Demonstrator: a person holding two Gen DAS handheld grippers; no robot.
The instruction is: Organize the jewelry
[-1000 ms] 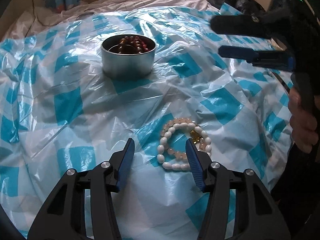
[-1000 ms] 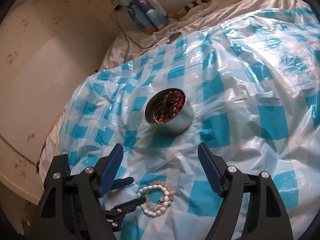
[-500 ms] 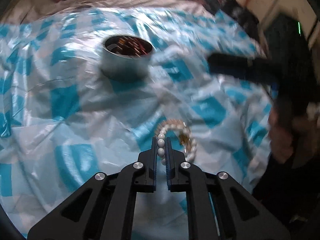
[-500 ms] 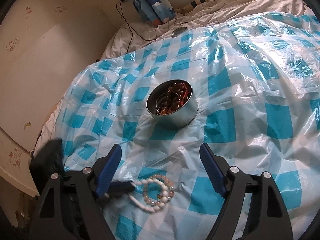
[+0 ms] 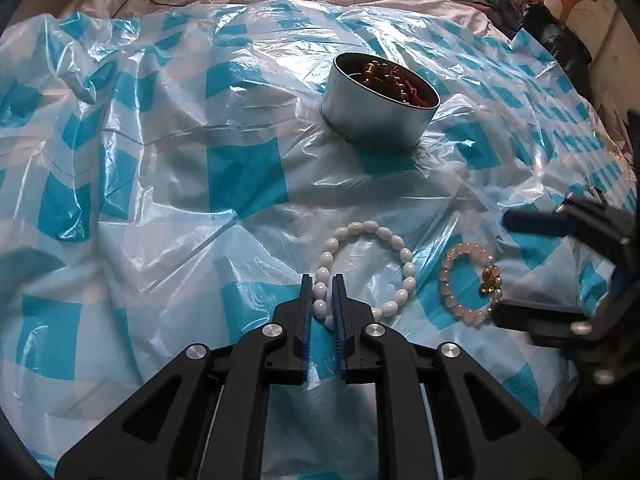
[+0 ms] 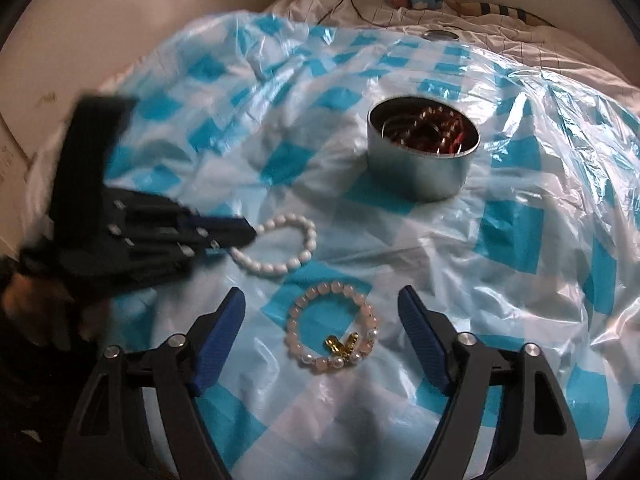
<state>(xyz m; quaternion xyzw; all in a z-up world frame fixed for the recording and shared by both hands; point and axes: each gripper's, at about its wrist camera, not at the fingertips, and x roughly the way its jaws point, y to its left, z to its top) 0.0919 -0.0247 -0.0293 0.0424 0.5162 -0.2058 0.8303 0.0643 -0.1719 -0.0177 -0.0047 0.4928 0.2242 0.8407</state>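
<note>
The left gripper is pinching the white bead bracelet at the loop's 8 o'clock edge, its blue pads clamped on one or two beads while the rest of the loop is lying on the blue-checked plastic sheet. Just to its right, apart from it, the pink bead bracelet with a gold charm is resting on the sheet between the wide-spread fingers of the right gripper, which is hovering over it and gripping nothing. The round metal tin, already holding dark red-brown beads, is sitting at about 1 o'clock from both bracelets. The step in hand looks like picking up the white bracelet; next, the left gripper probably needs to lift it clear of the crinkled sheet and carry it over the tin's rim before letting go.
</note>
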